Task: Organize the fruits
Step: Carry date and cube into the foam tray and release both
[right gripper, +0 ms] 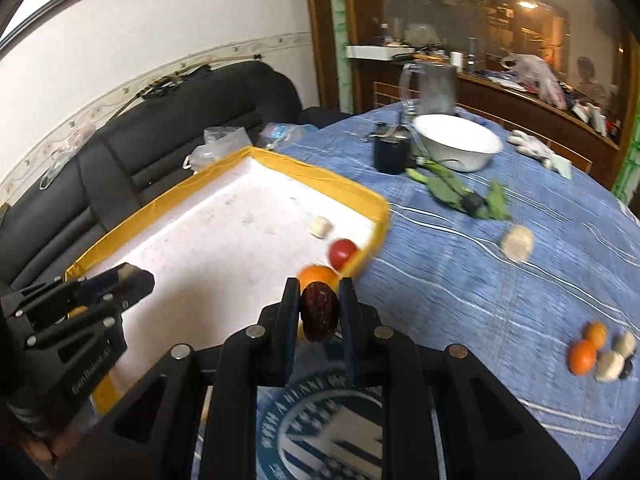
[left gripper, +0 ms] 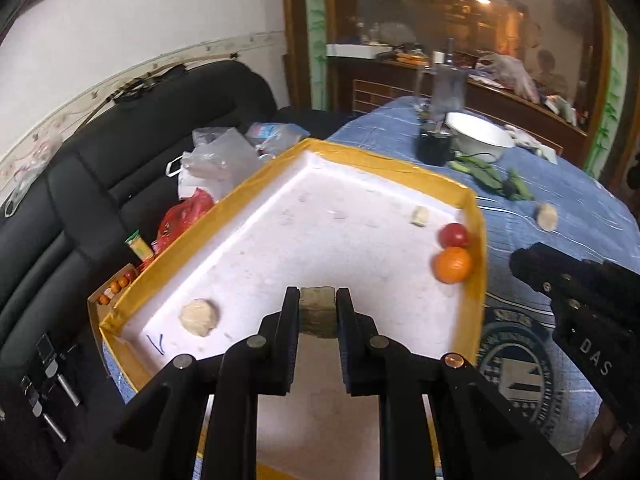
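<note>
- Yellow-rimmed tray holds a tomato, orange and pale pieces.
- Left gripper clamps a tan chunk over the tray's near part.
- Right gripper clamps a dark date near the tray's right rim.

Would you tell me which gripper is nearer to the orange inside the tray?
Right. The right gripper, shut on a dark red fruit, sits just before the orange at the tray edge. The left gripper, holding a tan block, is farther along the tray.
</note>
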{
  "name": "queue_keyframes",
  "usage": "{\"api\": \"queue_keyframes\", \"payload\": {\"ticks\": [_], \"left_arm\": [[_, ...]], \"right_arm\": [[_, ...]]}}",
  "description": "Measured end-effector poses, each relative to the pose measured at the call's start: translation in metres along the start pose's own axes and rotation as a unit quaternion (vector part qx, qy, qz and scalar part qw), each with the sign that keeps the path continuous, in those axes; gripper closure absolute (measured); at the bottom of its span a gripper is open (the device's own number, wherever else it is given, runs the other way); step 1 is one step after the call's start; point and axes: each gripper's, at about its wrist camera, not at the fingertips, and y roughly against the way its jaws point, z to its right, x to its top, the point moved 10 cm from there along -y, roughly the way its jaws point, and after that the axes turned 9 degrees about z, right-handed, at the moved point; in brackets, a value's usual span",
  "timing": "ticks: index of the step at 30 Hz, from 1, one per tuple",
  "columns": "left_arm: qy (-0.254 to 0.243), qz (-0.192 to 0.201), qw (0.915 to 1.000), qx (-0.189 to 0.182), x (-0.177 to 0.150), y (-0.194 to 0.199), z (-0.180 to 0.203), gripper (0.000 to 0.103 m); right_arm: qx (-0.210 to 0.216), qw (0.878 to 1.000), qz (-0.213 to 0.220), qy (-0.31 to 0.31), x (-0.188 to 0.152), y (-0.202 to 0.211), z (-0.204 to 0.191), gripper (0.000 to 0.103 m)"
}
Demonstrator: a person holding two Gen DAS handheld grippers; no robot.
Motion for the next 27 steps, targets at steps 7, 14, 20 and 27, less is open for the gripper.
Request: {"api": "queue_keyframes", "payload": {"ticks": [7, 14, 20, 27], "left_arm": [[0.025, -0.014, 0.9993, 0.024, -0.004, -0.017, -0.032, 0.087], [0.034, -0.029, 0.9985, 0.034, -0.011, -0.026, -0.05, 0.087], [0.021, -0.043, 0.9983, 0.034, -0.021, -0.027, -0.05, 0.086], [0.043, -0.059, 0.9959, 0.053, -0.031, -0.02, -0.064, 0.034]], "right_arm": [[0.026, 0.999, -0.018, 0.016, 0.002, -0.032, -0.028, 0.082], [0.035, 0.998, -0.037, 0.022, -0.002, -0.062, -0.04, 0.081], [0.044, 0.997, -0.061, 0.022, -0.012, -0.082, -0.044, 0.081], [0.046, 0.998, -0.045, 0.006, -0.004, -0.068, -0.037, 0.048]]}}
